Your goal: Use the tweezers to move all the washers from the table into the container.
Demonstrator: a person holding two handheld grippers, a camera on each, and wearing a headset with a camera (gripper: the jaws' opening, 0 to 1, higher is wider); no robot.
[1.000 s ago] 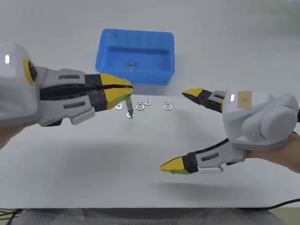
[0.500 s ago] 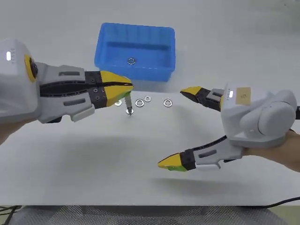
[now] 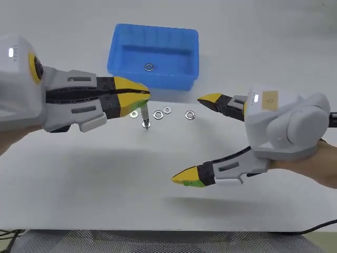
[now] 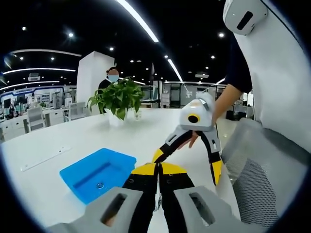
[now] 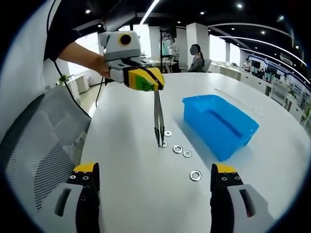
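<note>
On the left, the left gripper (image 3: 146, 96) hovers over the white table (image 3: 95, 179), its yellow-tipped jaws clenched on the upper end of the tweezers (image 3: 145, 117). The tweezers hang almost straight down, with their tips on the table at one washer (image 3: 147, 125). Whether the tips actually pinch it cannot be told.

Four more washers (image 3: 158, 115) lie just beyond the tips in a loose row running right. One sits left of the tweezers, two are close together just right of them, and one is a little apart at the right end.

Far of this row stands the blue container (image 3: 152, 81), near the washers but not touching them. A single washer lies on its floor.

On the right, the right gripper (image 3: 187, 139) is released, with its jaws spread wide and nothing between them. The far jaw tip points left towards the right end of the row, and the near jaw tip hangs over bare table, well apart from the washers.
</note>
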